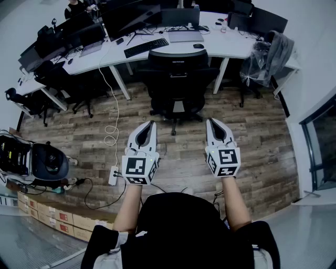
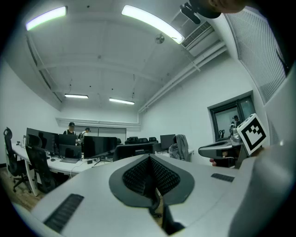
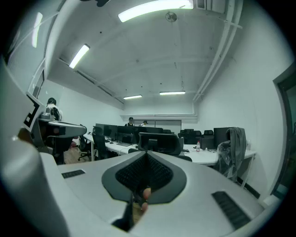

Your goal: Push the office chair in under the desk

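Observation:
A black office chair (image 1: 177, 79) stands on the wood floor, pulled out a little from the white desk (image 1: 220, 48), its back toward me. In the right gripper view the chair's backrest (image 3: 159, 141) shows straight ahead past the jaws. My left gripper (image 1: 153, 124) is held level, short of the chair and to its left, jaws shut with nothing between them. My right gripper (image 1: 210, 122) is level too, short of the chair's right side, shut and empty. Neither touches the chair. In the left gripper view the chair (image 2: 134, 150) is a dark shape ahead.
Monitors (image 1: 131, 16), a keyboard (image 1: 146, 47) and a laptop (image 1: 185, 35) lie on the desk. A chair draped with grey clothing (image 1: 268, 55) stands at the right. Other black chairs (image 1: 63, 79) stand left. A white cable (image 1: 110, 126) runs to a power strip (image 1: 113, 175).

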Available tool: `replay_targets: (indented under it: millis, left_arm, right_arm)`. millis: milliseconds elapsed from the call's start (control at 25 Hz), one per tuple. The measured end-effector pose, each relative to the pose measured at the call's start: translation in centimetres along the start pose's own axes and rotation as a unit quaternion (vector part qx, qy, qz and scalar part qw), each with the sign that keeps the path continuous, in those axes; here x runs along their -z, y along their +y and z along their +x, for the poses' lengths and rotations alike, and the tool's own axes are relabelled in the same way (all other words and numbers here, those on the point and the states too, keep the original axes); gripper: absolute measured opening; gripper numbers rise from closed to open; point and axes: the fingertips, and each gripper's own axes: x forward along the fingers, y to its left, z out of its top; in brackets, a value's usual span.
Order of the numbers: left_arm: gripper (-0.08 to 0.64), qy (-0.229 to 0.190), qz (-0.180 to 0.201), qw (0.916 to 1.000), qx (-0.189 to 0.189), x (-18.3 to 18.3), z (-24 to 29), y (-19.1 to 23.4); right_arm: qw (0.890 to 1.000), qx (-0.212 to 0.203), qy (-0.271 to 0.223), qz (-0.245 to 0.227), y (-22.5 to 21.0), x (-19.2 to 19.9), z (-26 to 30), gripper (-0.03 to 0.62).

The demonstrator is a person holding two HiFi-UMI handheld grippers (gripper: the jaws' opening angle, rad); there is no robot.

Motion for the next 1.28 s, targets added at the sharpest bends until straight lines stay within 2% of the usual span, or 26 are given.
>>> replay_targets:
  millis: [680, 1000, 1280]
  left_arm:
    - [0.015, 0.020, 0.009, 0.9997, -0.009, 1.7, 1.3, -5.0]
    - [0.015, 0.026, 0.006, 0.9996, -0.004, 2.2, 2.8, -5.5]
    - [0.015, 0.025, 0.001, 0.9996, -0.011, 2.9, 5.2, -3.9]
  right_arm:
    - [1.000, -0.021, 0.012, 0.017, -4.3, 2.7, -2.3, 0.025]
    - [1.000, -0.019, 0.016, 0.013, -5.5, 3.1, -1.9, 0.025]
    - [0.999, -0.027, 0.021, -0.005, -5.9, 3.3, 0.9, 0.025]
